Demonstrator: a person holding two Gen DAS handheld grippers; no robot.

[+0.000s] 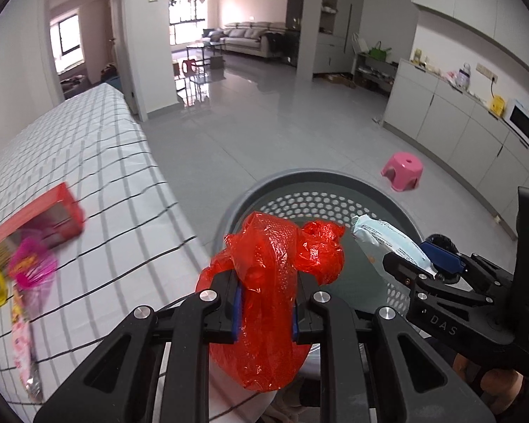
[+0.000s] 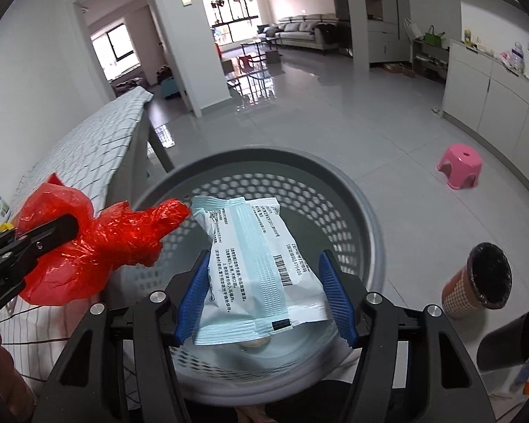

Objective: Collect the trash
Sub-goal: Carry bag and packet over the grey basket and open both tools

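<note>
Left tongs (image 1: pixel 266 305) are clamped tight on a crumpled red plastic bag (image 1: pixel 275 282), held over the near rim of the grey perforated basket (image 2: pixel 366 218). Right tongs (image 2: pixel 264 298) grip a pale blue printed packet (image 2: pixel 254 261) above the basket's opening. Beside the basket stands the bench (image 1: pixel 98 162) with its checked cloth, carrying more wrappers.

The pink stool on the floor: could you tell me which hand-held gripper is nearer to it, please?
Right. The right hand-held gripper, over the basket, is on the pink stool's side; the left hand-held gripper is farther, by the table.
</note>
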